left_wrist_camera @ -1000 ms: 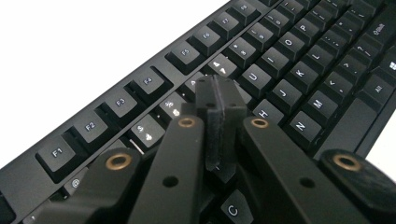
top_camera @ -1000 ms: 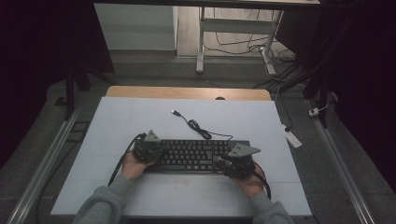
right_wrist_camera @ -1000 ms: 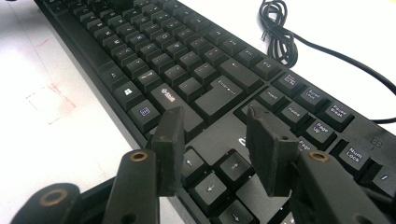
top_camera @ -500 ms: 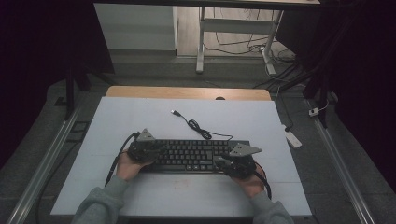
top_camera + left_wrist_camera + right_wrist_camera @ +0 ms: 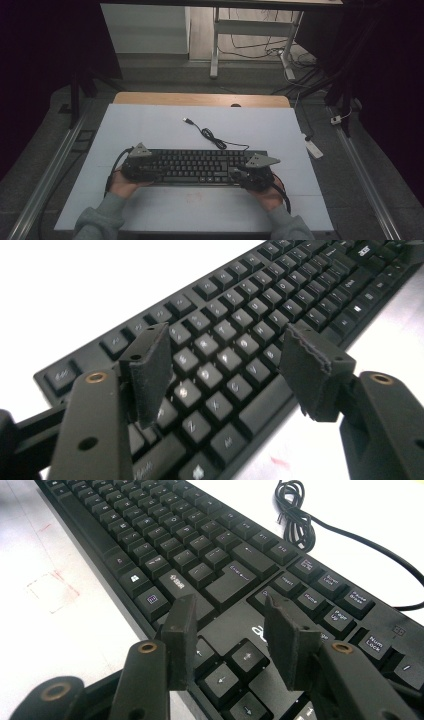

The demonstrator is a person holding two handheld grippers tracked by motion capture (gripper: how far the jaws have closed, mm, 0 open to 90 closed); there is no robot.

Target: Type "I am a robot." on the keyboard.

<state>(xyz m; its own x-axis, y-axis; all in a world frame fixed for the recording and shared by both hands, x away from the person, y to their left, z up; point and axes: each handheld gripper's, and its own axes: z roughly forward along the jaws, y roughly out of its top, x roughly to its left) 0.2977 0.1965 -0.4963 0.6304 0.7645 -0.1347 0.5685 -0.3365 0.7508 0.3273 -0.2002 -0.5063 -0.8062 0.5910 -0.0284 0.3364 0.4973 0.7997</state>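
A black keyboard (image 5: 200,166) lies across the white table (image 5: 150,130), and its cable (image 5: 215,140) curls off to a USB plug (image 5: 187,120) farther back. My left gripper (image 5: 137,167) hovers at the keyboard's left end. In the left gripper view it (image 5: 227,347) is open wide above the letter keys (image 5: 220,345), with nothing between its jaws. My right gripper (image 5: 252,172) is at the keyboard's right end. In the right gripper view it (image 5: 227,610) is open with a narrower gap over the arrow keys (image 5: 235,665), and it holds nothing.
A wooden strip (image 5: 200,99) runs along the table's far edge. Metal rails (image 5: 55,165) flank both sides. A white power strip (image 5: 313,148) lies off the table's right edge. Faint red marks (image 5: 192,197) stain the table in front of the keyboard.
My left gripper has slid left along the keyboard to its left end. The right gripper and the keyboard have stayed put.
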